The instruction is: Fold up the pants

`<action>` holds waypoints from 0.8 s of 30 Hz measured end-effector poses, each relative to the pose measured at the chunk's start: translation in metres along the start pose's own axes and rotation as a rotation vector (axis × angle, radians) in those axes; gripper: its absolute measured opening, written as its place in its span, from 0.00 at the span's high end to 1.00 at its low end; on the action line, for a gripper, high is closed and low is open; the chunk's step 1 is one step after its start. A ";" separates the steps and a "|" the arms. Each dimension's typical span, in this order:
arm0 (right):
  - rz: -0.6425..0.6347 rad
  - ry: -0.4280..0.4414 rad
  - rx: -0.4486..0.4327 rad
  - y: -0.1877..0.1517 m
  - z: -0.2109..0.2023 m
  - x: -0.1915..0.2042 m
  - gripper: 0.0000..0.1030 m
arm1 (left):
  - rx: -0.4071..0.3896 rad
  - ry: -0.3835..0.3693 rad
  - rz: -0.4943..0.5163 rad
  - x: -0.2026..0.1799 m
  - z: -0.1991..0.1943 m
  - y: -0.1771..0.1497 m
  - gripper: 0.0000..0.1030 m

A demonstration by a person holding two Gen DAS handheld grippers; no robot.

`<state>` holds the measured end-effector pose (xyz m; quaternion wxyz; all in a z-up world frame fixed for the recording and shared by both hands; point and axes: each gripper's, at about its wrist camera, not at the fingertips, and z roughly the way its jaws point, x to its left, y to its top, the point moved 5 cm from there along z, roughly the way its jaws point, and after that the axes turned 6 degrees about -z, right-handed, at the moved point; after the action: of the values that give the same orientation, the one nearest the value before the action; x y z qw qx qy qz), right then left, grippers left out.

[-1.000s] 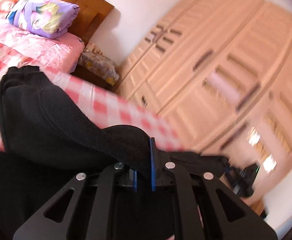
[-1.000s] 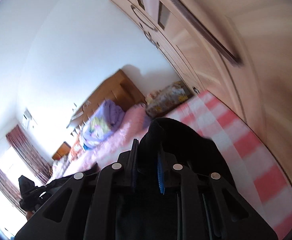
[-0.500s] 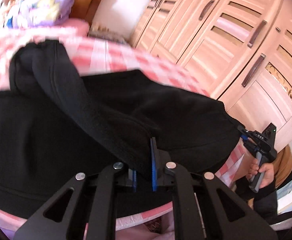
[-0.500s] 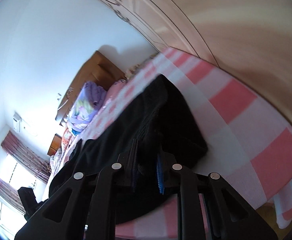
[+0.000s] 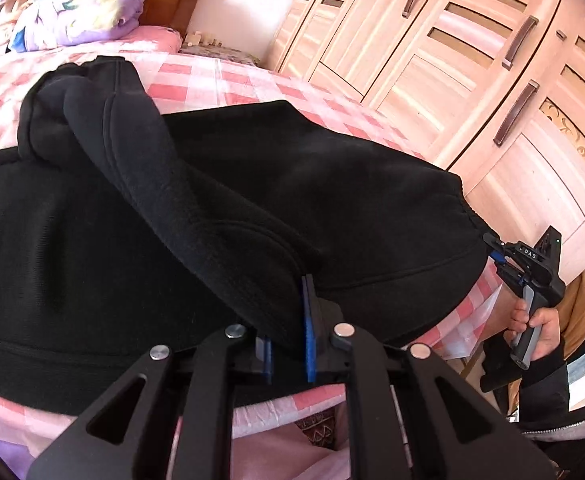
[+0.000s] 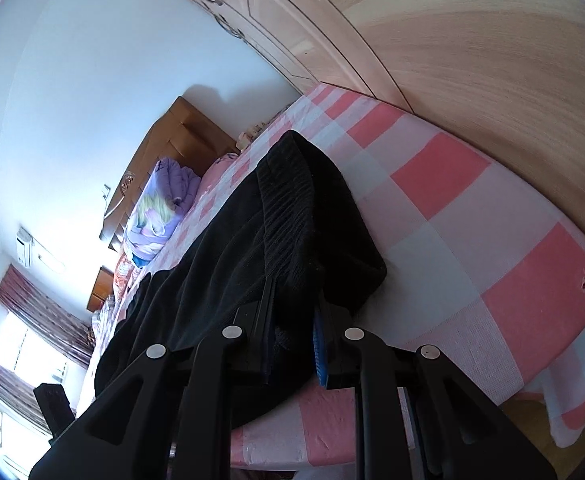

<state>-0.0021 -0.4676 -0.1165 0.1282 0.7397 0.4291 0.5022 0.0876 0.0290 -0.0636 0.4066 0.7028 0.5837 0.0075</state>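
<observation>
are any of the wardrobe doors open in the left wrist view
No, every door of the wardrobe sits flush and closed beside the bed.

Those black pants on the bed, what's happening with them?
A person is folding the black pants on a pink checked bed, a handheld gripper in each hand. The left gripper is clamped on a doubled-over band of the fabric; the right gripper pinches another edge near the bed's corner. Most of the pants lie on the bed.
</observation>
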 end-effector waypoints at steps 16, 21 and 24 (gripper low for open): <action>-0.001 -0.036 -0.015 -0.005 -0.006 0.004 0.57 | 0.050 -0.033 -0.065 0.012 0.011 -0.018 0.82; 0.010 -0.063 -0.067 -0.029 -0.034 0.014 0.53 | 0.045 -0.057 -0.093 0.012 0.012 -0.017 0.75; -0.003 0.048 0.022 -0.057 -0.027 0.034 0.53 | 0.040 -0.064 -0.095 0.010 0.012 -0.016 0.70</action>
<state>-0.0494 -0.4138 -0.1176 0.1105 0.7282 0.4386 0.5149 0.0833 0.0304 -0.0851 0.4108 0.6822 0.6031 -0.0462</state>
